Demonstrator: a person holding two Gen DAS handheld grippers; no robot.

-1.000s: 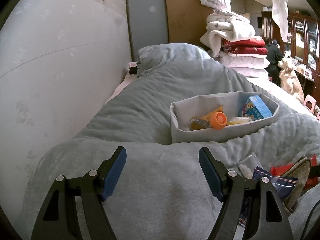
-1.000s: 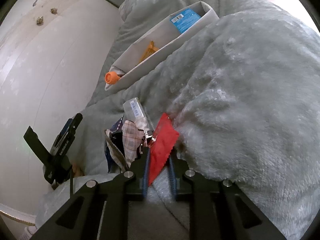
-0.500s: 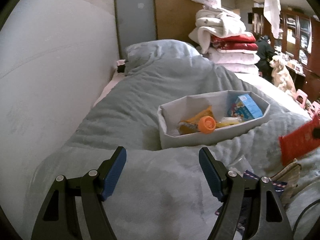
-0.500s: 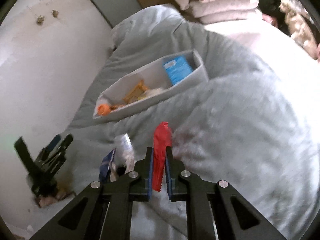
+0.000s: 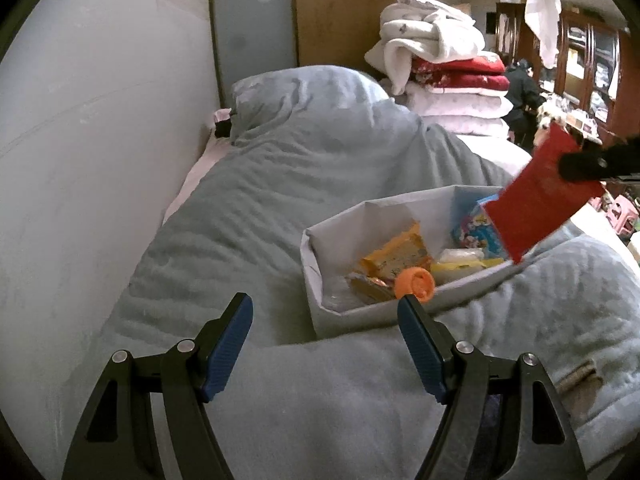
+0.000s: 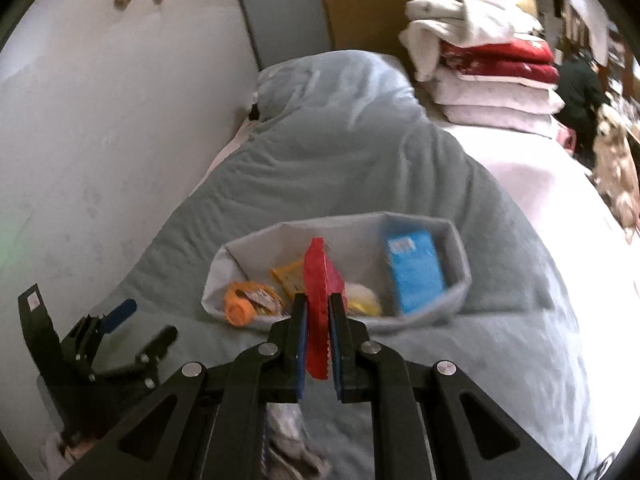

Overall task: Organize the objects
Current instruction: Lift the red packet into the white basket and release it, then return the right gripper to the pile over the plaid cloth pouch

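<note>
A lived-in home bedroom. A bed [image 5: 320, 184] under a grey quilt fills the frame. Folded bedding [image 5: 444, 68] is stacked at upper right, beside wooden cabinets [image 5: 592, 60].

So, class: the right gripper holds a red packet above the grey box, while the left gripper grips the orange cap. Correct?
Not quite. The left gripper is open and empty, as the left wrist view shows; the orange cap lies in the grey box. The right gripper does hold the red packet.

A bed under a rumpled grey duvet [image 5: 304, 168] runs along a pale, scuffed wall [image 5: 88, 128]. Beyond the duvet's far end stand a grey panel [image 5: 252, 16], brown board and stacked white and red bedding [image 5: 448, 76]; right of it, dark wooden cabinets [image 5: 592, 60].
</note>
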